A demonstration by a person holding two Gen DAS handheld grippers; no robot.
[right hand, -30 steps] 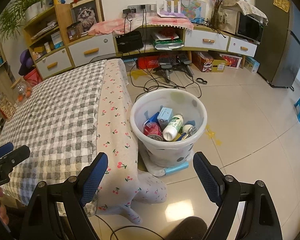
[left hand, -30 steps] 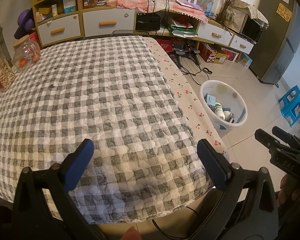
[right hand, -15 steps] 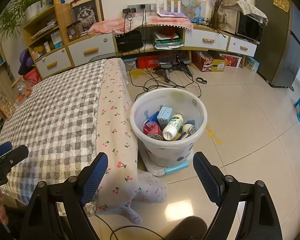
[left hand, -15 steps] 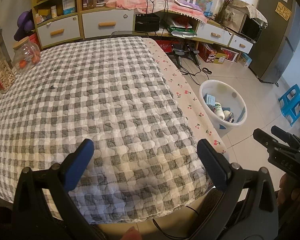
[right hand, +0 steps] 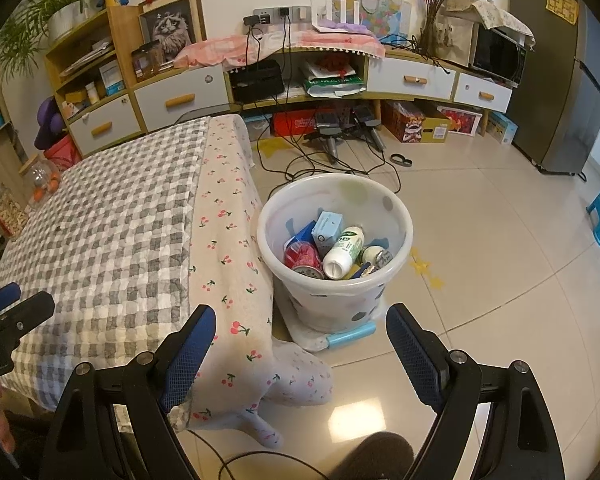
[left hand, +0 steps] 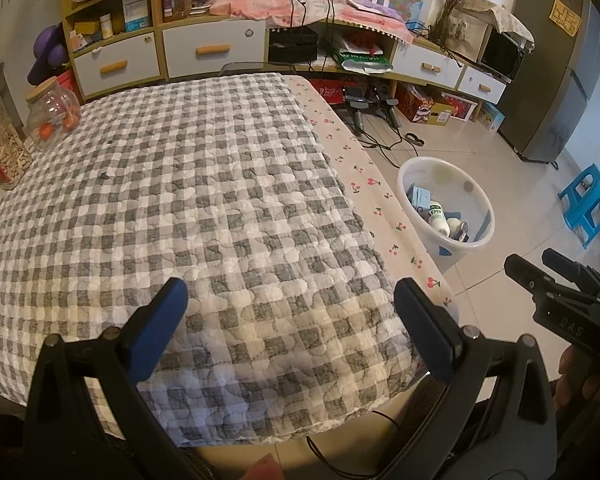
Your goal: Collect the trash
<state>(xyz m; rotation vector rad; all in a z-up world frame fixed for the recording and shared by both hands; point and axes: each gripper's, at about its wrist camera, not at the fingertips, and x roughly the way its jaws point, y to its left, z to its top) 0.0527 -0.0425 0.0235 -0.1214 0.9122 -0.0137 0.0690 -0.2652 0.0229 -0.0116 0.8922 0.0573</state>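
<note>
Going left to right: on the far left edge sit two glass jars (left hand: 48, 114), which look like storage, not trash. Then the checked tablecloth (left hand: 188, 200), with nothing on it that I can see. The left gripper (left hand: 288, 320) hovers over its near edge, fingers spread wide with nothing between them. Further right, on the floor just beside the table, is the white bin (right hand: 396, 216) with the trash already in it: a red can (right hand: 302, 258), a white bottle (right hand: 342, 254), a blue carton (right hand: 327, 229) and some smaller bits I can't make out. The right gripper (right hand: 300, 340) hangs above and short of the bin, also spread wide and holding nothing.

As for what just changed, honestly almost nothing. Compared with a second ago both views have barely shifted, and the bin contents look identical. My read is that collecting is basically done, unless there's trash out of view.
</note>
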